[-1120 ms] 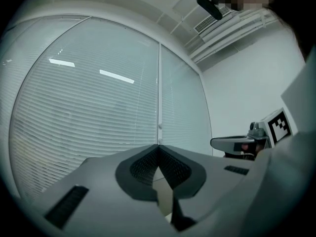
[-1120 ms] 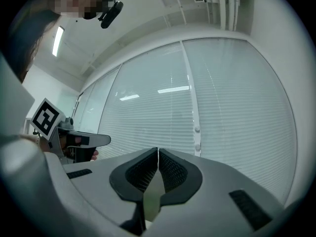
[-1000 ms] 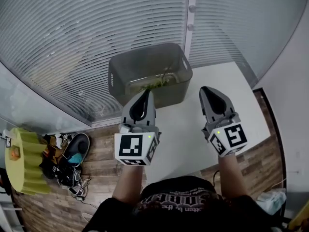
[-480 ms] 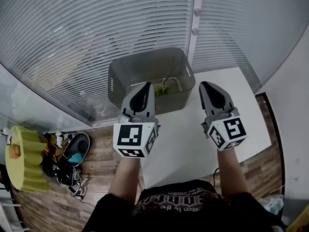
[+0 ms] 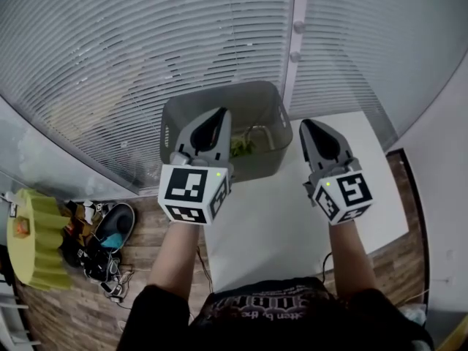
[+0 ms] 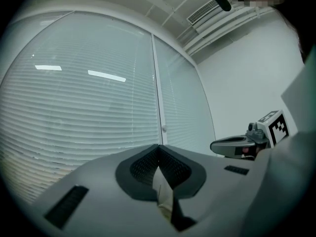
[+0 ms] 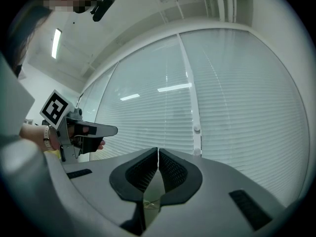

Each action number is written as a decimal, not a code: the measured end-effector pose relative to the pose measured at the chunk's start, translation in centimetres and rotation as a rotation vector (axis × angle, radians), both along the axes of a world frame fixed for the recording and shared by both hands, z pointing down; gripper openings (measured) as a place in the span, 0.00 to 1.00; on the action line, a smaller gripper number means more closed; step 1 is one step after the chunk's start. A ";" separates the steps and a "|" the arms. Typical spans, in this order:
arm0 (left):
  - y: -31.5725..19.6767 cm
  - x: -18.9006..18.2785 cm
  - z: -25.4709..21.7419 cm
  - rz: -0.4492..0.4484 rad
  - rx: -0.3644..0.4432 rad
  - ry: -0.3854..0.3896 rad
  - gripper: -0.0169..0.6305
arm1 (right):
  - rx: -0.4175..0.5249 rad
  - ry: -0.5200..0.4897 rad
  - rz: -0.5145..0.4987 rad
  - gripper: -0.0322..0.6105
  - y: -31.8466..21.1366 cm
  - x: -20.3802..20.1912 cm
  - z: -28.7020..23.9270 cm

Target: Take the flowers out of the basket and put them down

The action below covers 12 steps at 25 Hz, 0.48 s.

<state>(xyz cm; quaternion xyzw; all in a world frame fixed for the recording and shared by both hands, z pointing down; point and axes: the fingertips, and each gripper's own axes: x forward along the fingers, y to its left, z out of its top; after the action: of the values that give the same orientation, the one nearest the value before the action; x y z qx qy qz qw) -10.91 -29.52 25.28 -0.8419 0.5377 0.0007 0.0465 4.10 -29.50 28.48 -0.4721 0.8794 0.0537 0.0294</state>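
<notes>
Head view: over the last second your left gripper (image 5: 218, 117) has climbed up and left in the frame and now overlaps the near wall of the basket (image 5: 172, 123). Your right gripper (image 5: 308, 127) has edged up beside the basket's right end. Both pairs of jaws are pressed together with nothing between them. The flowers (image 5: 241, 147) lie in the basket at upper centre, so none are out yet. You are likely closing in; spread the jaws before dipping in.

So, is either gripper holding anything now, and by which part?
Nothing is held. The left gripper and the right gripper are both shut and empty; the flowers lie in the basket.
</notes>
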 end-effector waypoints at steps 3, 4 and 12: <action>-1.0 0.8 1.0 0.048 -0.026 -0.069 0.05 | -0.006 -0.004 -0.006 0.10 -0.7 0.3 0.7; -1.4 1.1 1.3 0.073 -0.039 -0.100 0.10 | -0.008 -0.006 -0.009 0.10 -0.9 0.4 0.8; -4.0 1.1 4.0 0.184 -0.142 -0.297 0.28 | -0.023 -0.019 -0.031 0.10 -1.9 0.5 1.5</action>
<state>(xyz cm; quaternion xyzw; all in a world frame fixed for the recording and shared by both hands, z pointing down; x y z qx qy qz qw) -9.83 -33.54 29.24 -0.8796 0.4441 -0.1574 0.0658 4.60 -31.42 30.02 -0.4591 0.8869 0.0388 0.0334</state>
